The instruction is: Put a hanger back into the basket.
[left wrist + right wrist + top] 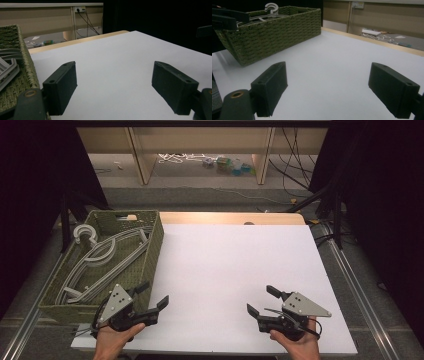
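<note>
From above, the left gripper [152,295] hovers with jaws spread at the near right corner of the green woven basket [155,247], which sits at the white worktop's [235,265] left edge holding grey plastic hangers [107,257]. The right gripper [261,301], released too, grasps nothing near the front edge.

The left gripper view adds the basket's wall [28,72] just beside one jaw.

The right gripper view shows the basket's long side [274,35] and a hanger hook [271,7] above its rim.

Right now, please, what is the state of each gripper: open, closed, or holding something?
Left gripper: open, jaws wide apart, holding nothing, beside the green woven basket.
Right gripper: open, jaws wide apart, holding nothing.
</note>
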A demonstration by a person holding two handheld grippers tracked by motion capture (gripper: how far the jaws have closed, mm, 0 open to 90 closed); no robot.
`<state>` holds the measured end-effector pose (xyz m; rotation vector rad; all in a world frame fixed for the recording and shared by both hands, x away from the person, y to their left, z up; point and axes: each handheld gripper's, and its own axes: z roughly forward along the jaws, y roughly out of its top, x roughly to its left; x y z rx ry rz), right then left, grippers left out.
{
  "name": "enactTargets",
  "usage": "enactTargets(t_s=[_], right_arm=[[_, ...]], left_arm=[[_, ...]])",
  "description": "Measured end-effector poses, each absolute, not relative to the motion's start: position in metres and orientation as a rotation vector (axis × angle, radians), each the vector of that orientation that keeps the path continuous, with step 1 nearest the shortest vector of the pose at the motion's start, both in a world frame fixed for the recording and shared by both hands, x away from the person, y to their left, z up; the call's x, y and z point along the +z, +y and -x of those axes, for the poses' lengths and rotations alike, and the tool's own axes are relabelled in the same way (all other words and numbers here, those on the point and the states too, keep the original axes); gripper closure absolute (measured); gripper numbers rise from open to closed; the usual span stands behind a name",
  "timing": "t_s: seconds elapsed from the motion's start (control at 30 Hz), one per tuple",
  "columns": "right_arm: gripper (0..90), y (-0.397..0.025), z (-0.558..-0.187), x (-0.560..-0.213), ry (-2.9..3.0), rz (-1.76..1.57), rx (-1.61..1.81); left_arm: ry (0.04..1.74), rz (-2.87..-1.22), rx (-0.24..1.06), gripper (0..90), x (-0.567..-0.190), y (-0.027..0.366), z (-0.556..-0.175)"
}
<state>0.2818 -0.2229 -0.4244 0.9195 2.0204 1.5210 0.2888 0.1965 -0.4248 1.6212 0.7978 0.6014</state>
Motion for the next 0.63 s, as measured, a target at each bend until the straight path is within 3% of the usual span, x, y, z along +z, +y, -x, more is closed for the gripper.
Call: enactTargets(t_s=[0.63], right_arm=[[16.2, -0.2206, -0.2820, -0.4255, 2.008, -0.918, 1.512]], left_arm=[[0.790, -1.619, 0.606, 19.8, -0.4224, 0.1951, -0.2854]])
